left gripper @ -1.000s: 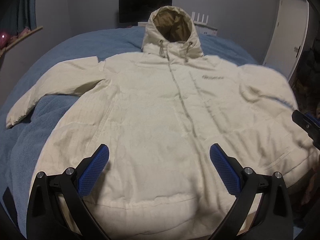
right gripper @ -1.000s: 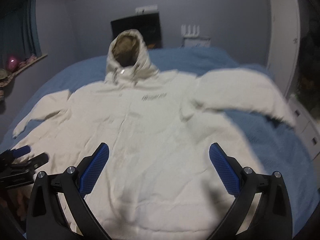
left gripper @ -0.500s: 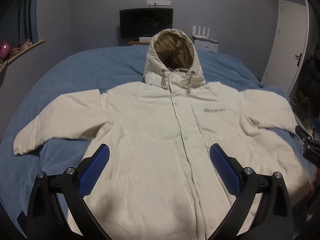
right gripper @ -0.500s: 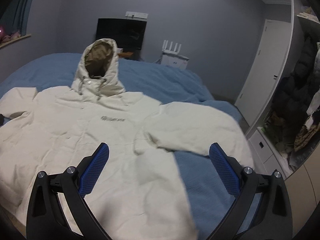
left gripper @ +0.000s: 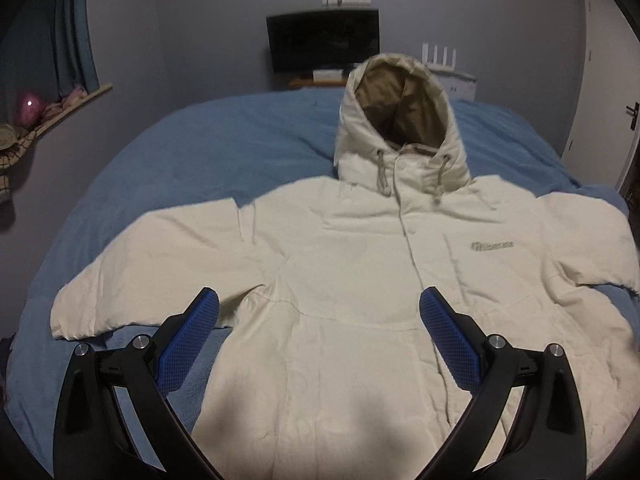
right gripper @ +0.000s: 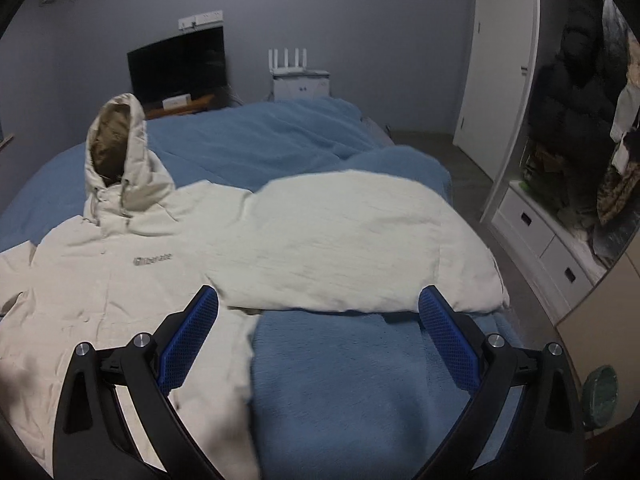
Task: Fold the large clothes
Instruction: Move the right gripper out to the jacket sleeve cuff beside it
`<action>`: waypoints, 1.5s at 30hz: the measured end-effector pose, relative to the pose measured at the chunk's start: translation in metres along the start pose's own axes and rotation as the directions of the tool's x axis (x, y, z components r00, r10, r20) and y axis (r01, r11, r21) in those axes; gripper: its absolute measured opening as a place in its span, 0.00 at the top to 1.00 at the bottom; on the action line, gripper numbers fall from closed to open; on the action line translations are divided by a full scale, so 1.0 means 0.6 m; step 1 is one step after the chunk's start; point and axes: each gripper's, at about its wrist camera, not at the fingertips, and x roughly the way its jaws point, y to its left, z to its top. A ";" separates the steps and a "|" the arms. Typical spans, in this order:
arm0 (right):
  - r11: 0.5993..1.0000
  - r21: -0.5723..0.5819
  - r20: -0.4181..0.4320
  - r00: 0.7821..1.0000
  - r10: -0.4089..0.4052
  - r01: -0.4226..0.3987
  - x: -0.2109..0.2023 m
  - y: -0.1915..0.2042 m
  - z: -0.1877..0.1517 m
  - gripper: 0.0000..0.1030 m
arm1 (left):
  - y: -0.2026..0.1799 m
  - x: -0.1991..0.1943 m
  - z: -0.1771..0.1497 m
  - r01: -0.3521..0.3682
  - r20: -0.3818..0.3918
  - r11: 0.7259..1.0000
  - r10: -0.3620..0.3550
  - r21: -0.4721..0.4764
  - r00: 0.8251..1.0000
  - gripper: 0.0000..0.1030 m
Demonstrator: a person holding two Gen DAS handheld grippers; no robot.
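A large cream hooded jacket (left gripper: pixel 360 280) lies face up and spread flat on the blue bed (left gripper: pixel 224 152), hood at the far end, both sleeves stretched out sideways. My left gripper (left gripper: pixel 319 340) is open and empty above the jacket's lower front, near its left sleeve (left gripper: pixel 152 276). In the right wrist view the jacket (right gripper: pixel 120 280) lies to the left and its right sleeve (right gripper: pixel 352 256) runs across the middle. My right gripper (right gripper: pixel 318 340) is open and empty, hovering over the bare blue cover just below that sleeve.
A dark screen (left gripper: pixel 322 42) and a white router (right gripper: pixel 288 62) stand beyond the bed's far end. A white door (right gripper: pixel 500 60), white drawers (right gripper: pixel 552 248) and hanging dark clothes (right gripper: pixel 576 92) are on the right. A window ledge (left gripper: pixel 60 108) is at left.
Both grippers have pulled back and apart: the left view has shifted toward the left sleeve, the right view toward the right sleeve and bed edge. Both stayed open. The jacket has not moved.
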 end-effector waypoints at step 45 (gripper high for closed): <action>0.682 0.715 0.004 0.977 0.213 -0.152 0.249 -0.293 -0.047 0.37 | -0.063 0.151 -0.095 0.124 -0.204 0.990 -0.107 0.073 0.973 0.06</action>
